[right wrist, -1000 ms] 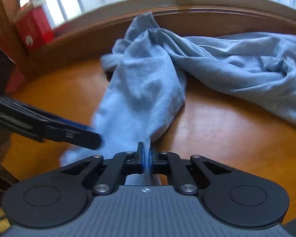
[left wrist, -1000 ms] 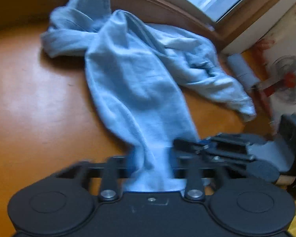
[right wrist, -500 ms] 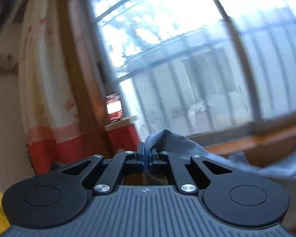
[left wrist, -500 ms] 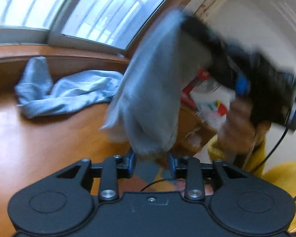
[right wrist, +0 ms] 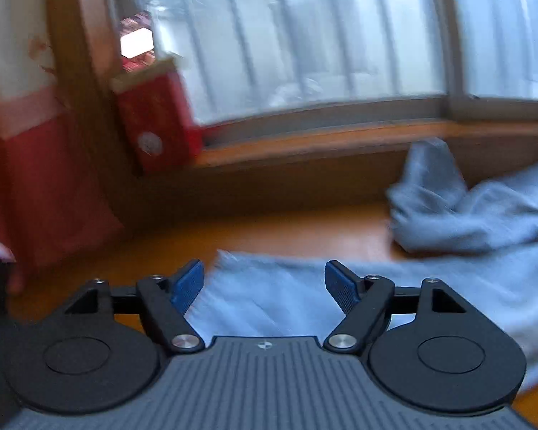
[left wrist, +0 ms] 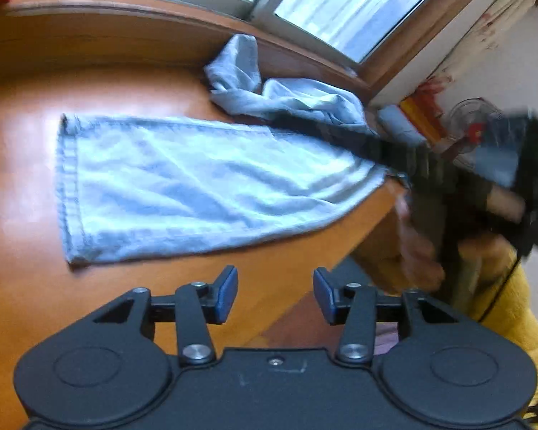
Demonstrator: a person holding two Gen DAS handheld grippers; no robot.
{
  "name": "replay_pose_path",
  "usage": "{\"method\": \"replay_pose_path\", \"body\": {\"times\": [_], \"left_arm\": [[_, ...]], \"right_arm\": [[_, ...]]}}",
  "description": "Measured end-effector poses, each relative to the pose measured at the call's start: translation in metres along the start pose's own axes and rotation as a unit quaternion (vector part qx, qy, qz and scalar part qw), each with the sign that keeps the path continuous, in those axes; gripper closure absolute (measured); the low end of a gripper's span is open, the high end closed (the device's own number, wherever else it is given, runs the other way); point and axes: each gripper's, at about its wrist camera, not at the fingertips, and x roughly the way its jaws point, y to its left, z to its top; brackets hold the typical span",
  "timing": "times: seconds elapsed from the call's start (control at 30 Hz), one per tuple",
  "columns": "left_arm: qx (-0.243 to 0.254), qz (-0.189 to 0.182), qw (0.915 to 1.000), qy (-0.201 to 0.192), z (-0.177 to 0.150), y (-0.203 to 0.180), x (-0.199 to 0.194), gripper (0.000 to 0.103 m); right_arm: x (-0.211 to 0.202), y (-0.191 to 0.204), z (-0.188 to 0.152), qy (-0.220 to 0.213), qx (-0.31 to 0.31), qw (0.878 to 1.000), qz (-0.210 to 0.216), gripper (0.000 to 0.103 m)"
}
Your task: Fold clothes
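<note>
Garment: light blue denim-like cloth piece [left wrist: 204,186], one long panel spread flat across the middle of the left wrist frame, hemmed end at frame left, other end running toward the right table edge; rest of it bunched in a crumpled heap [left wrist: 269,89] upper centre, against the sill.
Garment, right wrist view: flat panel [right wrist: 269,297] fills the lower centre and right, heap [right wrist: 448,208] at mid right.
Table: glossy orange-brown wooden table [left wrist: 28,179], cloth lying on it, bare wood at frame left and along the bottom.
Left claw [left wrist: 275,295]: blue pads apart, jaws have just been opening, nothing between them; sits at bottom centre, just short of the cloth's near edge, not touching it.
Right claw [right wrist: 265,286]: blue pads wide apart, jaws have just been opening, grips nothing; flat panel shows through the gap, below the pads.
Right claw, seen from left wrist: dark blurred body [left wrist: 430,165] at mid right near the cloth's right end; contact can't be told through the blur.
Hand: person's hand [left wrist: 419,251] at lower right, blurred.
Background: window with wooden frame [right wrist: 305,53] across the top; red box [right wrist: 157,122] on the sill, upper left of the right wrist frame.
</note>
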Motion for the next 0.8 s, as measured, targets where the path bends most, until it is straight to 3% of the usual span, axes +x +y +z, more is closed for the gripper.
{"method": "replay_pose_path", "body": {"times": [0.07, 0.17, 0.3, 0.53, 0.7, 0.8], "left_arm": [[0.025, 0.024, 0.9994, -0.002, 0.006, -0.009, 0.006, 0.049], [0.053, 0.03, 0.9982, 0.001, 0.016, -0.022, 0.02, 0.044], [0.07, 0.032, 0.997, 0.006, 0.039, -0.053, 0.06, 0.036], [0.089, 0.06, 0.9942, 0.002, 0.067, -0.126, 0.154, 0.031], [0.075, 0.068, 0.9948, -0.01, 0.086, -0.181, 0.216, 0.031], [0.067, 0.057, 0.9961, 0.0, 0.094, -0.211, 0.248, 0.031]], "right_arm": [[-0.009, -0.018, -0.017, 0.017, 0.021, 0.999, -0.046, 0.026], [-0.02, -0.048, -0.036, 0.036, 0.074, 0.992, -0.098, 0.026], [-0.051, -0.097, -0.055, 0.016, 0.156, 0.98, -0.12, 0.026], [-0.126, -0.21, -0.079, -0.029, 0.215, 0.955, -0.201, 0.026], [-0.174, -0.313, -0.092, -0.035, 0.22, 0.938, -0.265, 0.026], [-0.196, -0.368, -0.087, -0.02, 0.178, 0.938, -0.297, 0.026]]}}
